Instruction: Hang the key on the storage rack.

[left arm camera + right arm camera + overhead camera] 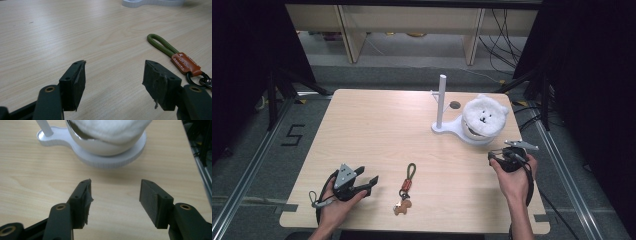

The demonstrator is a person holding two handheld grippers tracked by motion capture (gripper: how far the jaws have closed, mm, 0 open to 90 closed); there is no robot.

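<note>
Left gripper [371,182] is sitting near the table's near-left corner, jaws spread wide, gripping nothing. In the left gripper view, bare wood is lying between the jaws [113,81]. The keychain [406,189] is lying flat on the table [377,130] just to the right of that gripper, apart from it, near the near edge at centre. Its olive-green cord loop [161,45] is pointing toward the far side, with the orange leather tab [186,63] below the loop and a dark metal ring [200,78] at the tab's near end. A small brown charm [402,207] is lying at the keychain's near end.

Right gripper [502,156] is hovering at the right side of the table, jaws also spread and holding nothing. In the right gripper view its open jaws [115,202] are facing the white stand [110,161], near it but not touching. The stand's round base is carrying a bowl with a white plush bear [483,116] sitting in it. The stand's upright post [441,100] is rising to the left of the bear.

Keychain and stand are lying well apart.
</note>
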